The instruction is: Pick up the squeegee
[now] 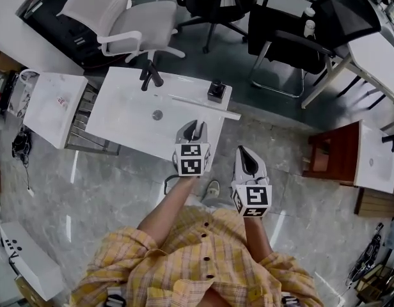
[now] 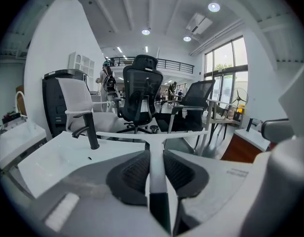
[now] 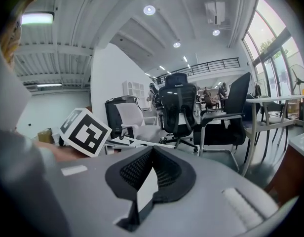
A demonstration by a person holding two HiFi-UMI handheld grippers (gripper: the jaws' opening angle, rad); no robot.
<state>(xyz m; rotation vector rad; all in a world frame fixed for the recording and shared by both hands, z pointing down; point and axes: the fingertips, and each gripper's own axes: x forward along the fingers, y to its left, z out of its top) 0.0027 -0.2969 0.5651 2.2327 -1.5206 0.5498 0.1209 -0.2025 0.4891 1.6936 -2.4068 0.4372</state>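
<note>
The squeegee is a long white blade on a white handle. It hangs just above the near right edge of the white sink top. My left gripper is shut on its handle. In the left gripper view the handle runs between the black pads and the blade lies crosswise ahead of my left gripper. My right gripper hovers over the floor to the right, shut and holding nothing. In the right gripper view, the pads of my right gripper meet at their tips.
A black faucet and a drain are on the sink top, and a small black object stands at its far right edge. A white chair and black chairs stand behind. A wooden cabinet is at the right.
</note>
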